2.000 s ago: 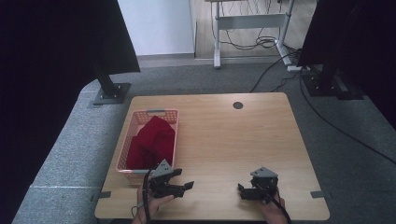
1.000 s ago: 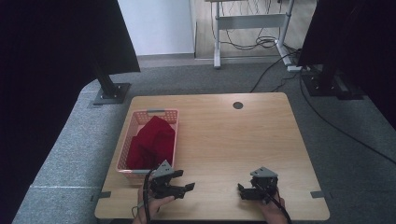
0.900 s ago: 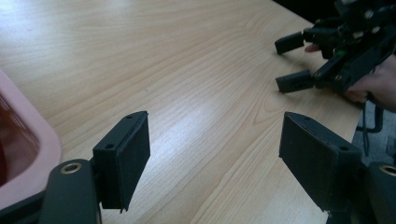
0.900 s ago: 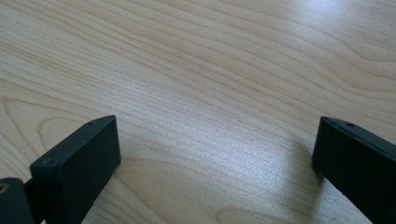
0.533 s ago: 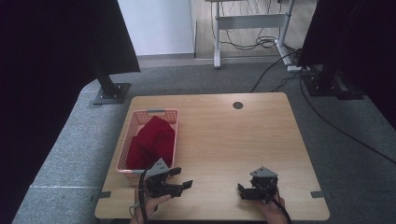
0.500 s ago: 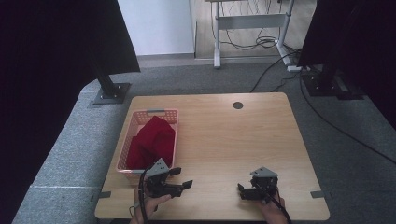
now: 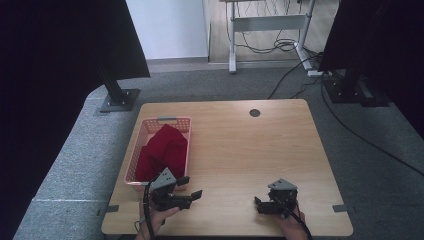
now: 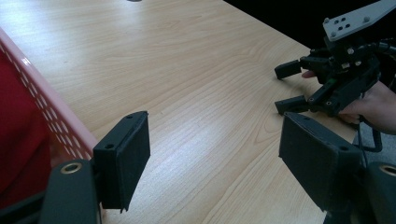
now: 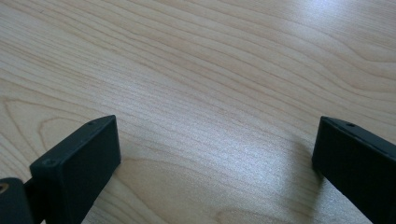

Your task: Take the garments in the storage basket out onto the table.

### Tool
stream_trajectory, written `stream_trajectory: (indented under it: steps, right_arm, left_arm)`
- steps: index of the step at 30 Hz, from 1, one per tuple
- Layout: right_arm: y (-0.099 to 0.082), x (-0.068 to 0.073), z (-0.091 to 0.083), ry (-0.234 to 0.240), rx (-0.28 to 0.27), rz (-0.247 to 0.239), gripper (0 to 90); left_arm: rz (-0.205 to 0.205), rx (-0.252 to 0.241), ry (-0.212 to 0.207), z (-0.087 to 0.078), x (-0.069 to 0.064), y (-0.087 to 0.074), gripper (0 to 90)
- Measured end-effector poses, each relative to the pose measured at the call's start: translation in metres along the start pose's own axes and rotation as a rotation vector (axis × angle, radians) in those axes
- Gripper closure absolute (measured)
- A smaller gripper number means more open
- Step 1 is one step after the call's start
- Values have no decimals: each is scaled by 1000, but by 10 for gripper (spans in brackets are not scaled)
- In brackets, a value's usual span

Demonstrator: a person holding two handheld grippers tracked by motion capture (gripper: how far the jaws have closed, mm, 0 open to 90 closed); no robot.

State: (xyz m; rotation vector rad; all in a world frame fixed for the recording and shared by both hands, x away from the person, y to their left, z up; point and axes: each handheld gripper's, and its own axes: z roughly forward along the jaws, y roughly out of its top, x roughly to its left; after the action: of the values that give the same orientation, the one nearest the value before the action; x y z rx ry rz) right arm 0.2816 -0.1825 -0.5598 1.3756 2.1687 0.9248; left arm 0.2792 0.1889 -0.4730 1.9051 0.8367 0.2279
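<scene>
A pink basket (image 7: 167,120) stands on the left part of the wooden table (image 7: 245,145), and a red cloth (image 7: 163,149) lies bunched inside it. My left gripper (image 7: 190,187) hovers at the basket's near right corner, jaws open and nothing between them. In the left gripper view its jaws (image 8: 217,130) stand wide over bare wood, with the basket wall (image 8: 49,109) and red cloth (image 8: 18,135) to their left. My right gripper (image 7: 258,204) sits near the table's front edge, open, pointing left. The right gripper view has its jaws (image 9: 217,130) spread over bare tabletop.
The left gripper view also takes in the right gripper (image 8: 287,86) held in a hand (image 8: 373,105) farther off. A round cable hole (image 7: 254,113) sits near the table's far edge. Dark stands and cables line the grey carpet around the table.
My left gripper has shifted slightly to the left, closer to the basket's near corner. The right gripper has stayed where it was.
</scene>
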Motion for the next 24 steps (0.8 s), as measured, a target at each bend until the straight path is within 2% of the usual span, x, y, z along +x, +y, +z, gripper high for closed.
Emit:
stream_trajectory:
  steps: [10, 24]
  right_arm:
    - [0, 0, 0, 0, 0, 0, 9]
    - [0, 0, 0, 0, 0, 0, 9]
  left_arm:
    - [-14, -26, 17, -10, 5, 4, 243]
    - [-21, -39, 32, -17, 9, 5, 243]
